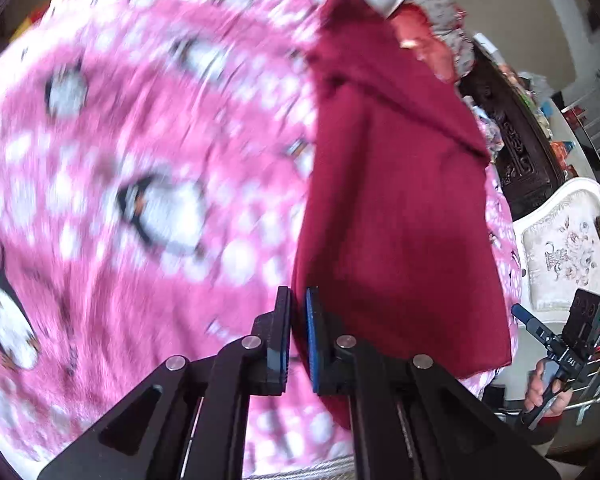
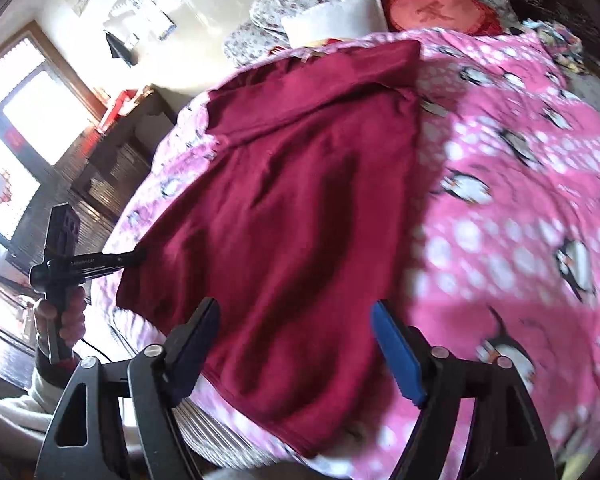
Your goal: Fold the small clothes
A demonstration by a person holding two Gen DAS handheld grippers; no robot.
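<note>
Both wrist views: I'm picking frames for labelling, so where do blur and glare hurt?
Left wrist view: pink penguin blanket motion-smeared, dark red garment fairly sharp. Right wrist view: window blown out at the left, blanket smeared at the right. Both bulge from the fisheye.

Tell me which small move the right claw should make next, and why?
Probably lower the right claw onto the near hem of the dark red garment and close: its jaws stand open above it, while the left claw pinches the side edge.
</note>
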